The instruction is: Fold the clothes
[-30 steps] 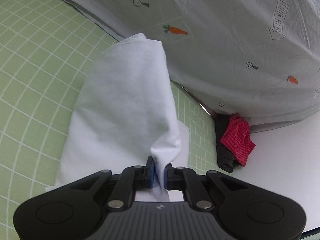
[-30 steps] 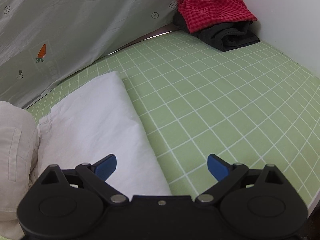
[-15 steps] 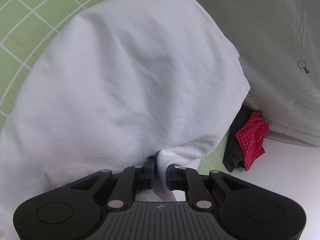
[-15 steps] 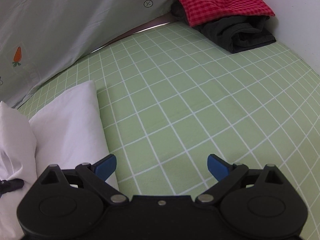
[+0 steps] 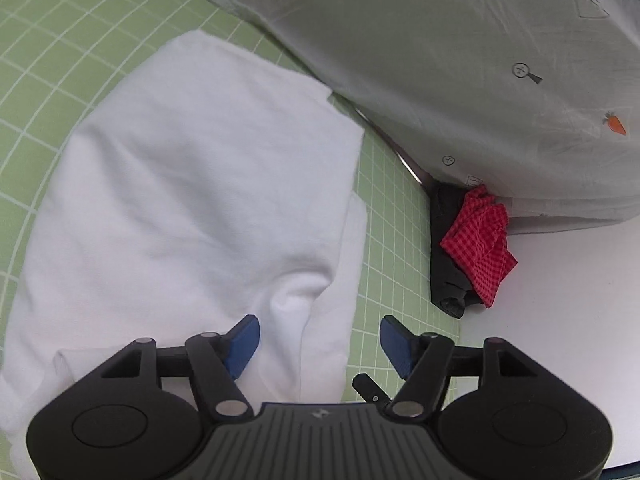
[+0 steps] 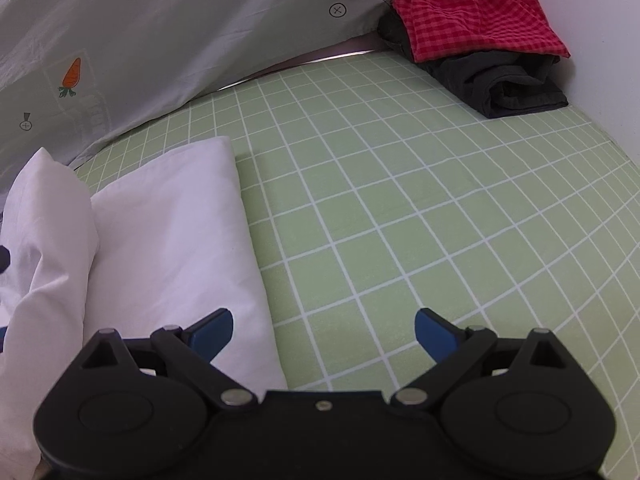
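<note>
A white garment (image 5: pixel 192 184) lies folded over on the green checked bed sheet (image 5: pixel 36 40). My left gripper (image 5: pixel 318 340) hovers at its near right edge, jaws opening, blue pads clear of the cloth; a small puckered fold lies just ahead of them. In the right wrist view the same white garment (image 6: pixel 172 236) fills the lower left, a raised fold at the far left. My right gripper (image 6: pixel 322 330) stands open over the garment's right edge and the sheet (image 6: pixel 420 208), nothing between its fingers.
A grey quilt with carrot prints (image 5: pixel 460 60) (image 6: pixel 160 32) lies along the far side. A red checked cloth (image 6: pixel 472 20) (image 5: pixel 480 240) sits on a folded dark garment (image 6: pixel 508 84) in the corner by the white wall (image 5: pixel 560 320).
My left gripper let go of the white cloth and its jaws spread apart; the lifted fold dropped flat onto the garment. The right gripper shifted slightly, still open.
</note>
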Motion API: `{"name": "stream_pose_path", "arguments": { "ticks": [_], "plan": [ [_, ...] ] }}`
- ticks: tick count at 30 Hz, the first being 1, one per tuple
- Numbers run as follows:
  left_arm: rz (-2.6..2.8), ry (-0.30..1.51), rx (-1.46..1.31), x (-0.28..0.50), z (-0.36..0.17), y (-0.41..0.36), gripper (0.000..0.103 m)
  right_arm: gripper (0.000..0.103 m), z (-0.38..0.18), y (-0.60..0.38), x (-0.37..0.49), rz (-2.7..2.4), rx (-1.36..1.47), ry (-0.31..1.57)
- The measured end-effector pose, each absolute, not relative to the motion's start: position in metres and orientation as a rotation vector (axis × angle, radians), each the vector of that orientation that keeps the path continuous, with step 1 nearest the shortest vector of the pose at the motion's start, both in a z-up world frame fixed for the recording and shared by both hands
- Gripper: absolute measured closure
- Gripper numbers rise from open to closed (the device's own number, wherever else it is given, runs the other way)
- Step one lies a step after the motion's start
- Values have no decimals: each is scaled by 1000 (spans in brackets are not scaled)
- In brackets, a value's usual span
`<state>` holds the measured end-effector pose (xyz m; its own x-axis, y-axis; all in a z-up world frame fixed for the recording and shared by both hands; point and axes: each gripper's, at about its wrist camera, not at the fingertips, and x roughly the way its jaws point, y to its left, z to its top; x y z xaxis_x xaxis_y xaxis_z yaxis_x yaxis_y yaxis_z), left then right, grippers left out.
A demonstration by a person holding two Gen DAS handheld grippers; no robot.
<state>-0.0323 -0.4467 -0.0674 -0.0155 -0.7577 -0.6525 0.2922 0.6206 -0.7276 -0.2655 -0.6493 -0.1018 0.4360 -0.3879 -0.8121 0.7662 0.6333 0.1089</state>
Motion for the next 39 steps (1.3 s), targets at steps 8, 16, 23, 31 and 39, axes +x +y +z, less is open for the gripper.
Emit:
{"name": "stream_pose_path", "arguments": {
  "ticks": [8,16,23,31,39],
  "plan": [
    [-505,1081,10,-39,-39,-382,19,5,-81,-629,-254,-709,415,817],
    [-308,1192,88,-28,-77,-318,19,5,-66,-605,-212,-579,402,791],
    [-318,1203,130,-29,-86,-326,19,4,-71,-584,-171,-396,491,789],
    [-321,1200,177,-30,-89,-339,18,10,-97,-563,-135,-320,473,876],
    [-313,1184,208,-36,-85,-345,18,80,-94,-552,-144,-243,421,824]
  ]
}}
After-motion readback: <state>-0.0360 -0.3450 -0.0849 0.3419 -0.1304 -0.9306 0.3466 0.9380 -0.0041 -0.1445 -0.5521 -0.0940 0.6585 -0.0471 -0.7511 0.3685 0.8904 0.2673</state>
